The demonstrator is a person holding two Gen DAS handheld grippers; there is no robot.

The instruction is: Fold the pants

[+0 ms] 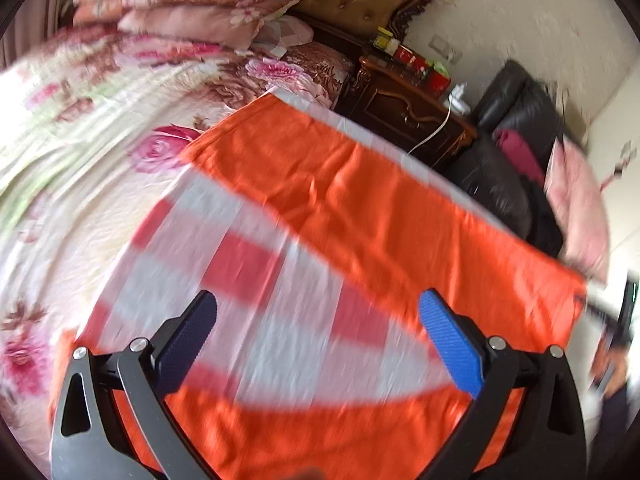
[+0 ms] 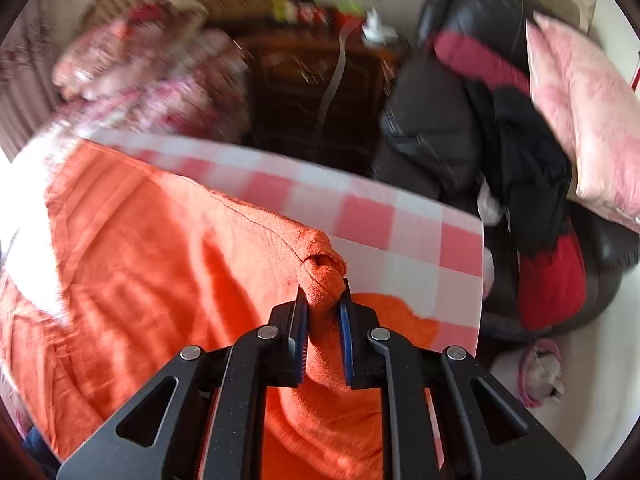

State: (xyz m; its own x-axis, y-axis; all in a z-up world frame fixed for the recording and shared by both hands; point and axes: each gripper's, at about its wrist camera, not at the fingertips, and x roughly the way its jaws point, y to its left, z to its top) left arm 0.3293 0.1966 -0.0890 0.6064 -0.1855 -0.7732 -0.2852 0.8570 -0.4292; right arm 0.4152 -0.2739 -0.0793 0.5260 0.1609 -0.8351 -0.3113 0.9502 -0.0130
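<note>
Orange pants (image 1: 360, 200) lie spread over a pink-and-white checked cloth (image 1: 280, 300) on the bed. My left gripper (image 1: 320, 304) hovers open above the checked cloth between two stretches of orange fabric, and its blue pads (image 1: 452, 340) hold nothing. In the right wrist view, my right gripper (image 2: 323, 292) is shut on a bunched corner of the orange pants (image 2: 160, 260), which bulges out between the jaws. The checked cloth (image 2: 400, 220) lies just beyond that corner. Both views are blurred by motion.
A floral bedsheet (image 1: 80, 160) and stacked floral pillows (image 1: 180, 0) lie to the left. A dark wooden nightstand (image 1: 404, 108) stands past the bed's edge. Next to it is a black leather chair (image 2: 432, 128) heaped with dark and red clothes and a pink pillow (image 2: 584, 120).
</note>
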